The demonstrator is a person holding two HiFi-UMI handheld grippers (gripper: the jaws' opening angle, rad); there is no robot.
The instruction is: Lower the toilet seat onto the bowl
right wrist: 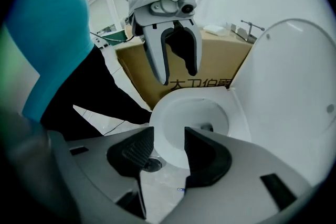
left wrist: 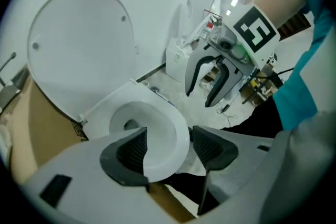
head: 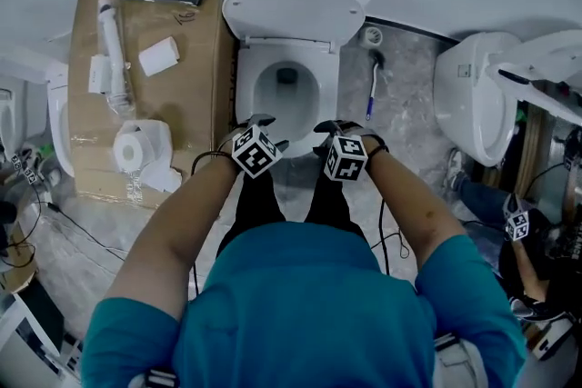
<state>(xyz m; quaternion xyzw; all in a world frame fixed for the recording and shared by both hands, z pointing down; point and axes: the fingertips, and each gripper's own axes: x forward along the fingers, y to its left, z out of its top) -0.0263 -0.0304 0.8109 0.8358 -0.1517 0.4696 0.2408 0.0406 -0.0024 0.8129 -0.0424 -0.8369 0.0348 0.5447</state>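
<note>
A white toilet stands against the wall, its lid (head: 293, 9) raised upright behind the bowl (head: 286, 91). A white ring lies flat around the bowl's opening; I cannot tell whether it is the seat or the bare rim. Both grippers hang at the bowl's front edge. My left gripper (head: 259, 121) is open, and the ring's front edge (left wrist: 168, 139) runs between its jaws, clear of the right pad. My right gripper (head: 335, 127) is narrower but open around the same ring (right wrist: 170, 134). Each gripper also shows in the other's view: the right gripper (left wrist: 207, 84) and the left gripper (right wrist: 176, 68).
A tall cardboard box (head: 195, 59) stands close to the toilet's left, carrying a toilet paper roll (head: 130, 150) and small items. A blue-handled brush (head: 371, 95) lies on the floor to the right. Further right is a second toilet (head: 473, 95). Cables trail across the floor.
</note>
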